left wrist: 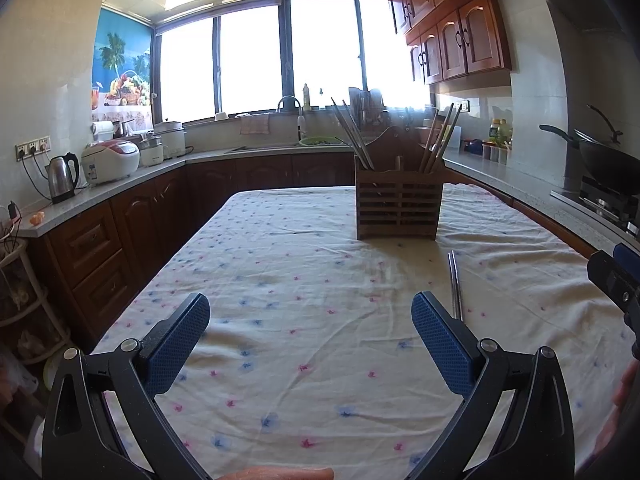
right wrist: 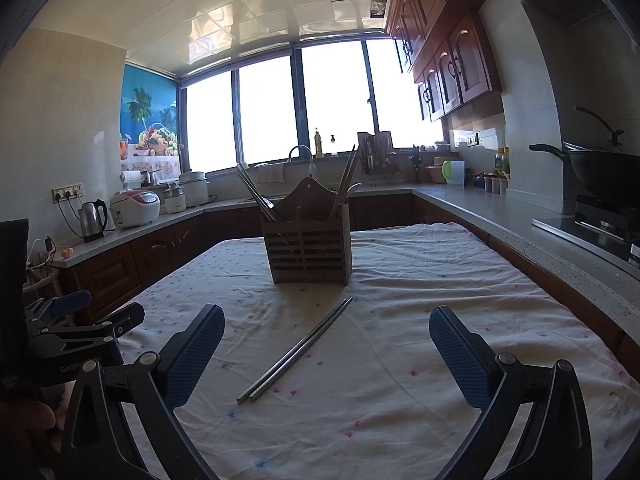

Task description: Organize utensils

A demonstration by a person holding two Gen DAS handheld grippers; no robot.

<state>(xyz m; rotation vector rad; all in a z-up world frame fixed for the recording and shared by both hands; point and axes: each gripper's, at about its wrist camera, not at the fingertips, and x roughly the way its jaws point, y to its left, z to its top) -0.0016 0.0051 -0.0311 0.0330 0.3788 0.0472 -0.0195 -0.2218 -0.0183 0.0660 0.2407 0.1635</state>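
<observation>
A wooden slatted utensil holder stands on the table, with chopsticks leaning out of its left and right compartments. A pair of metal chopsticks lies flat on the cloth in front of the holder. My right gripper is open above the cloth, and the metal pair lies between its blue pads and a little ahead of them. My left gripper is open over bare cloth, with the metal pair just beyond its right fingertip.
The table carries a pale floral cloth. Counters with dark cabinets run around it: a kettle and rice cooker on the left, a sink at the back, a wok on the stove at the right.
</observation>
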